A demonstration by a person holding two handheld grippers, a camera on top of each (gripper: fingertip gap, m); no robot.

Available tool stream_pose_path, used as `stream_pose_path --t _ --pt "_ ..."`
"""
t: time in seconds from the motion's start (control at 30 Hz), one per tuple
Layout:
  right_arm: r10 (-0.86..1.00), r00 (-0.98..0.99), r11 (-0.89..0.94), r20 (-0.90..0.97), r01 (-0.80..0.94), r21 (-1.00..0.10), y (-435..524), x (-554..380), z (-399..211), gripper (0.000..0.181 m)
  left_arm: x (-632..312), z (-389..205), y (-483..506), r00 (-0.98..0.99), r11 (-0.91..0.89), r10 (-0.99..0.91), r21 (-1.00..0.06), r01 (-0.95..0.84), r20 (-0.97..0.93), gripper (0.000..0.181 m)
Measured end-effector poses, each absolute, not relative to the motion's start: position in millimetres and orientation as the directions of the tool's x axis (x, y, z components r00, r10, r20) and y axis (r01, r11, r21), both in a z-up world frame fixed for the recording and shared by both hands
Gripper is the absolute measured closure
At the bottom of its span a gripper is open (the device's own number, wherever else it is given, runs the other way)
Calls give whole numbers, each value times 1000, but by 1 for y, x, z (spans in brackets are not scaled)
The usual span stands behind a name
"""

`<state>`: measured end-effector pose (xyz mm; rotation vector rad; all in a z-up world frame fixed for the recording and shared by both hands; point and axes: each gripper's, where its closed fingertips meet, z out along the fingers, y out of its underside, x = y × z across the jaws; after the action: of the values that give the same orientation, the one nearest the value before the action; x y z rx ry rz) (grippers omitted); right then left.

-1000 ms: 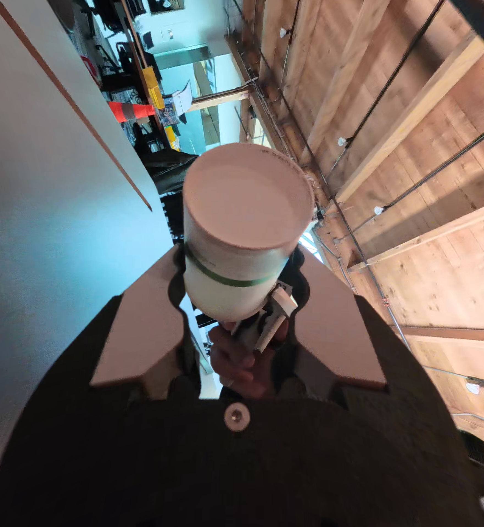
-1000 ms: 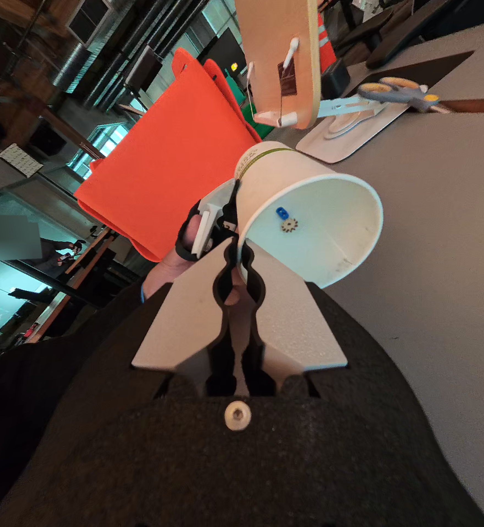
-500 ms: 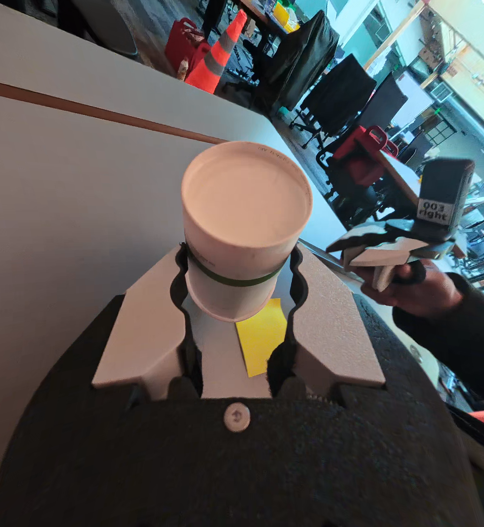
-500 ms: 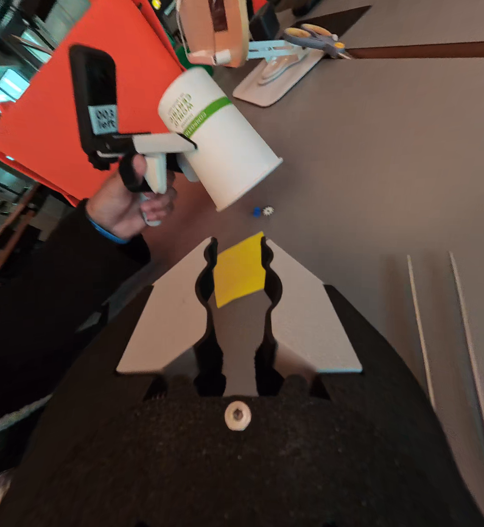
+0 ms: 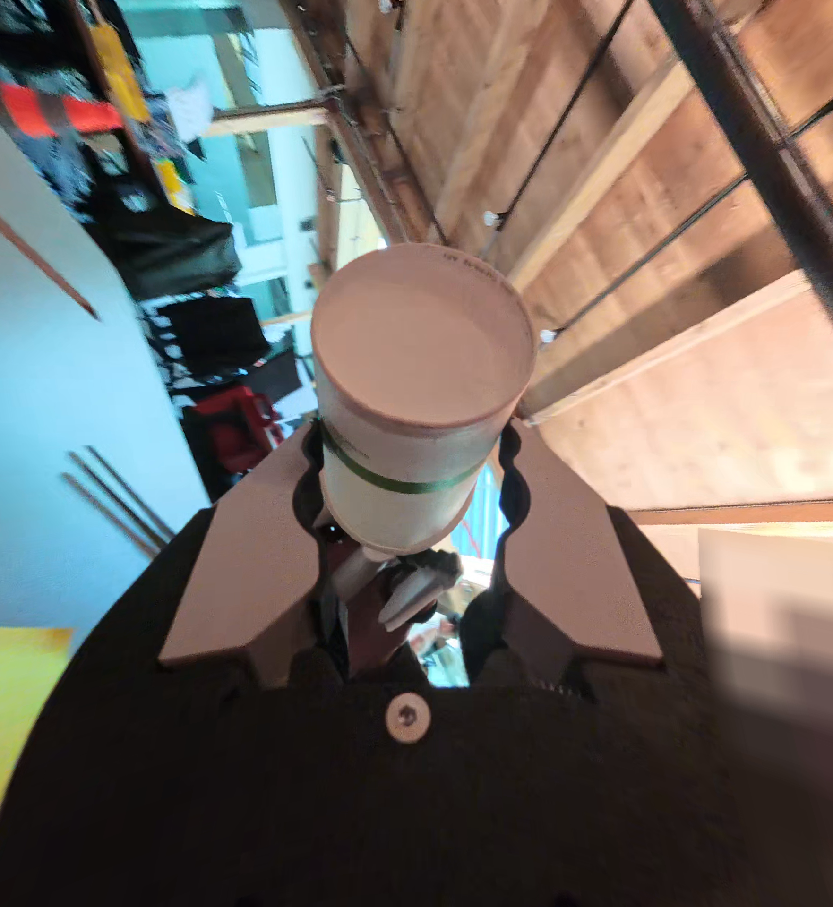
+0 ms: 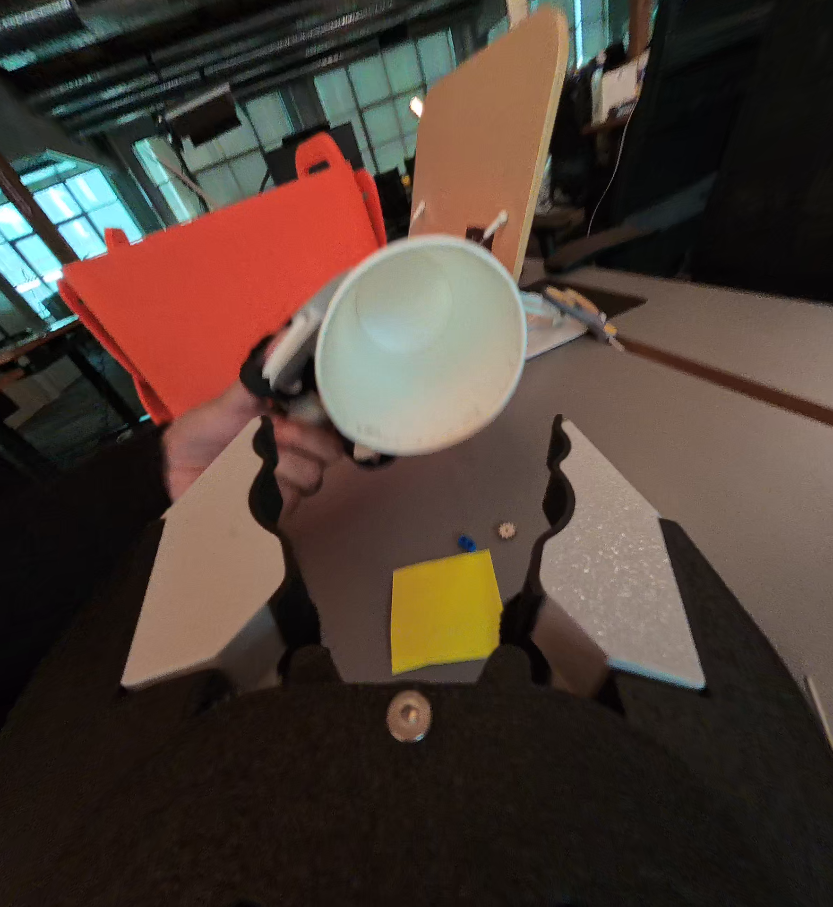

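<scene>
The left tongs (image 5: pixel 407 471) are closed on a white paper cup (image 5: pixel 421 373) with a thin green band, its flat round base toward the camera. Half a second ago this view looked down at the worktop; now it is turned up to the wooden ceiling beams (image 5: pixel 650 245), and the picture is blurred.

The right tongs (image 6: pixel 407 471) stand wide open and hold nothing; their gap is wider than before. Between their wavy inner edges lie a square yellow paper note (image 6: pixel 443 608), a small blue piece (image 6: pixel 466 542) and a tiny pale toothed wheel (image 6: pixel 506 530) on the matte grey worktop (image 6: pixel 674 417). Above them the cup now shows its open mouth and smooth white inside (image 6: pixel 419 343), in the air beside a person's hand (image 6: pixel 218 441). Farther back stand an orange folded panel (image 6: pixel 218 294) and a tan board (image 6: pixel 483 172).
</scene>
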<state>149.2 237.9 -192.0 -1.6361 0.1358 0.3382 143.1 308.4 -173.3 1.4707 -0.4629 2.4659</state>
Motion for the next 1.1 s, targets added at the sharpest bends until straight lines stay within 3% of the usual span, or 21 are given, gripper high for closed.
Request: stream_pose_path --t 0.1,0.23,0.27,0.3,0.37,0.47,0.57,0.63,0.93,1.1 --pt "58 954 -102 -295 -288 -952 249 158 -184 66 149 -170 289 -496 -908 133 -94 -407 858 109" --pt "80 936 -138 -344 -331 -934 255 162 -183 85 153 -182 285 -436 -896 67 -138 -421 897 110" --pt "49 939 -177 -341 -327 -928 257 172 -185 87 155 -196 295 -366 -900 -57 -206 -384 929 107" --pt "4 947 -218 -321 -313 -925 259 185 -186 90 156 -214 313 -277 -885 -253 -337 -320 927 88" --pt "-73 968 -368 -242 -252 -895 267 214 -193 91 140 -246 355 -80 -758 -600 -598 -261 796 85" --pt "-72 997 -644 -41 -78 -761 285 244 -210 91 111 -257 384 16 -633 -758 -730 -259 652 90" --pt "-5 999 -791 36 18 -612 311 255 -240 91 101 -254 389 12 -649 -748 -727 -225 664 97" --pt "15 998 -812 62 48 -581 325 259 -253 90 100 -258 384 7 -628 -762 -735 -254 648 97" --pt "-118 991 -681 58 -39 -731 346 288 -265 83 105 -290 365 34 -489 -851 -766 -417 524 98" --pt "-112 993 -630 49 -33 -776 345 289 -249 76 95 -315 321 -59 -312 -889 -694 -649 455 101"
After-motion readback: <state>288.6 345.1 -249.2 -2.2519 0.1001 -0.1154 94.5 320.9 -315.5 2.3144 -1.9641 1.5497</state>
